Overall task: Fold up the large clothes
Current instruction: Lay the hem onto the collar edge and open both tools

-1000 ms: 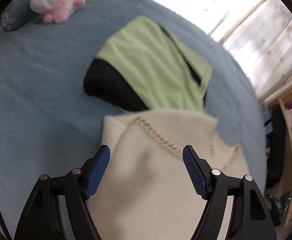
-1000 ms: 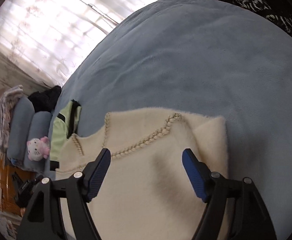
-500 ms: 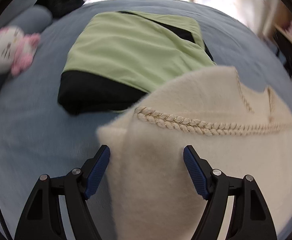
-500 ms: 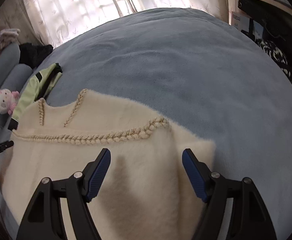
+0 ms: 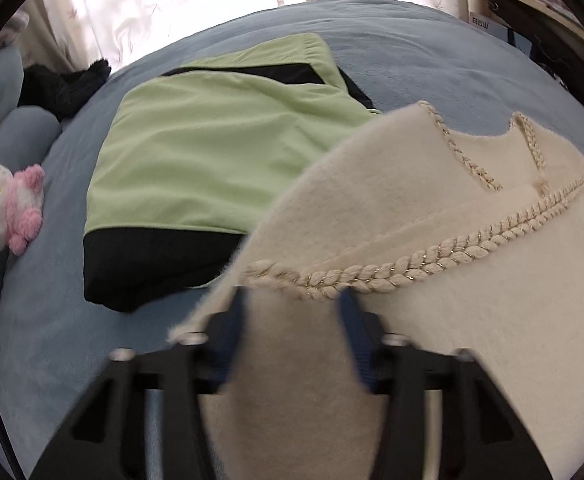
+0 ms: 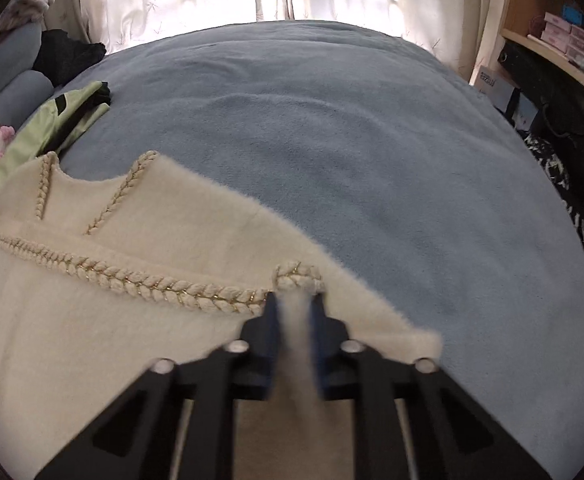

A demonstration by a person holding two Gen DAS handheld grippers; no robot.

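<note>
A cream fuzzy garment (image 5: 472, 320) with braided gold-flecked trim lies on the blue bed cover (image 5: 51, 320). My left gripper (image 5: 292, 332) is over its left corner just below the braid. Its jaws are closing and a hump of cream fabric fills the gap between the blue pads. In the right wrist view the same garment (image 6: 111, 340) spreads to the left. My right gripper (image 6: 294, 312) is at its right corner, jaws closing, and a thin fold of fabric is pinched between the pads right under the braid's end.
A folded green and black garment (image 5: 211, 152) lies just beyond the cream one, partly under its far edge. A white and pink plush toy (image 5: 3, 208), pillows (image 5: 11, 136) and a black cloth (image 5: 63, 88) sit at the left. Shelves (image 6: 564, 40) stand at the right; bare bed cover (image 6: 372, 160) stretches ahead.
Both grippers went from wide open to narrowed onto the cream garment. Both hands rolled level and sank closer to the braided edge, which now sits just past the pads.
</note>
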